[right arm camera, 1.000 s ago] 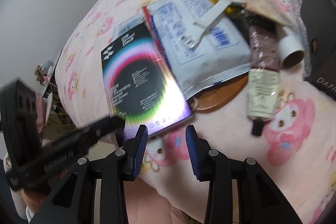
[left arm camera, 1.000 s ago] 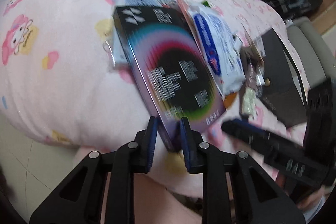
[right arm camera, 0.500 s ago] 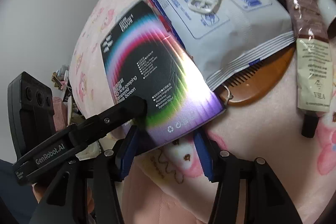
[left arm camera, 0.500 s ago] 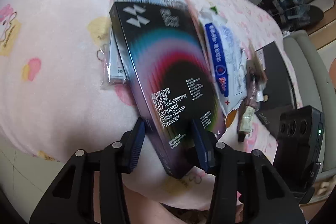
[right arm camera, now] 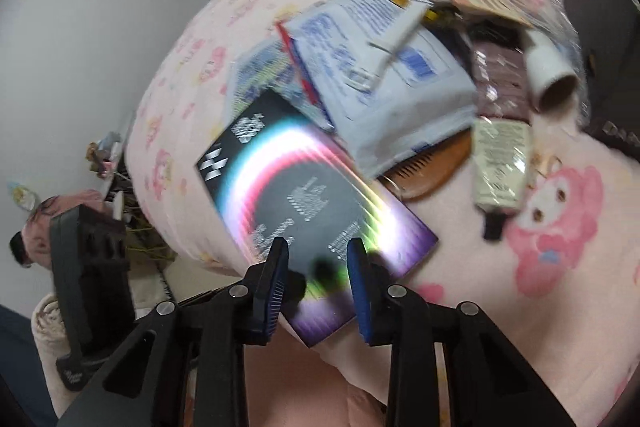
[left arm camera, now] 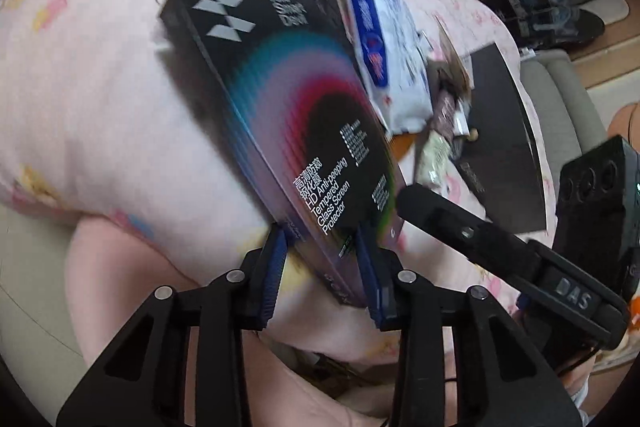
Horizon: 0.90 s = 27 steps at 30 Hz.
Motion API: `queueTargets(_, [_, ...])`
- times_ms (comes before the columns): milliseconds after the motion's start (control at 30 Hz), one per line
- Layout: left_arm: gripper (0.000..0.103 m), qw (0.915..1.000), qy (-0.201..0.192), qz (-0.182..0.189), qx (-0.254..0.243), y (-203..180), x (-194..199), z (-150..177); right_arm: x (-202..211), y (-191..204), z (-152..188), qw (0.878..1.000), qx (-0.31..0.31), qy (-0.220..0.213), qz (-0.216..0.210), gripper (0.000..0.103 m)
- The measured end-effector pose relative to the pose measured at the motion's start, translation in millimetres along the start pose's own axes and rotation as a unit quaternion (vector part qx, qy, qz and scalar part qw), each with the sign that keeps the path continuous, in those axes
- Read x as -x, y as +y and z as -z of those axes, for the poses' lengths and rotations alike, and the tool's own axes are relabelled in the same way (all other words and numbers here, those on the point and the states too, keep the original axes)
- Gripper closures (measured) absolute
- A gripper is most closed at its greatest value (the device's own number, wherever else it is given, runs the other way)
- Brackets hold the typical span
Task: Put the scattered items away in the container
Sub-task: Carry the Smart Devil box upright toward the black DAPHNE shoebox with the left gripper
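While both jaws closing, left gripper [left arm camera: 322,251] and right gripper [right arm camera: 318,265] straddle screen protector box [left arm camera: 296,115]; grip unclear.

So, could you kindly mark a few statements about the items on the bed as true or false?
1. The screen protector box is black with a rainbow ring. True.
2. The wooden comb lies on top of the white pouch. False: it sticks out from under the pouch.
3. A white roll shows its open end. True.
4. The blanket is plain blue. False: it is pink with cartoon characters.
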<state>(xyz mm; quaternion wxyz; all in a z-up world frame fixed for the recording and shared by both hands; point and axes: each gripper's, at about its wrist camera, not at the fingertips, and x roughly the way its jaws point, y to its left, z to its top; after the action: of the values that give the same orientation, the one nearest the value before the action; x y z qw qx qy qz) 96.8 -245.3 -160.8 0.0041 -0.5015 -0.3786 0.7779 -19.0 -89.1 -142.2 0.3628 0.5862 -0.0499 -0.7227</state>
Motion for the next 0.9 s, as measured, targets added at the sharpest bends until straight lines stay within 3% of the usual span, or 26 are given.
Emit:
queueTargets(200, [0.067,0.9998,0.018,0.009,-0.003,5,5,11,18,-23,11,0.999,-0.001,-0.009,0.031,0.070])
queueTargets(333, [0.055,0.9997,-0.018,-0.019,-0.004,21,33,5,14,-36,14,0.999,-0.013,0.006,0.032,0.067])
queueTargets(467, [0.054,0.9949,-0.080,-0.060,-0.012,41,71,-13,2,-37,18,0.999,-0.016,0.023,0.033,0.065])
queueTargets(567, [0.054,0.9880,-0.117,-0.096,-0.031,38,68,-39,-4,-36,20,0.999,-0.015,0.026,0.033,0.058])
queueTargets(700, [0.059,0.9876,-0.104,-0.103,-0.057,30,45,-64,-8,-40,21,0.999,-0.023,0.022,0.015,0.056])
queueTargets(800, [0.061,0.9854,-0.084,-0.129,-0.072,18,33,-65,-5,-44,20,0.999,-0.027,0.017,0.002,0.057])
queueTargets(900, [0.063,0.9884,-0.067,-0.120,-0.065,17,39,-54,4,-52,17,0.999,-0.044,0.010,-0.012,0.059])
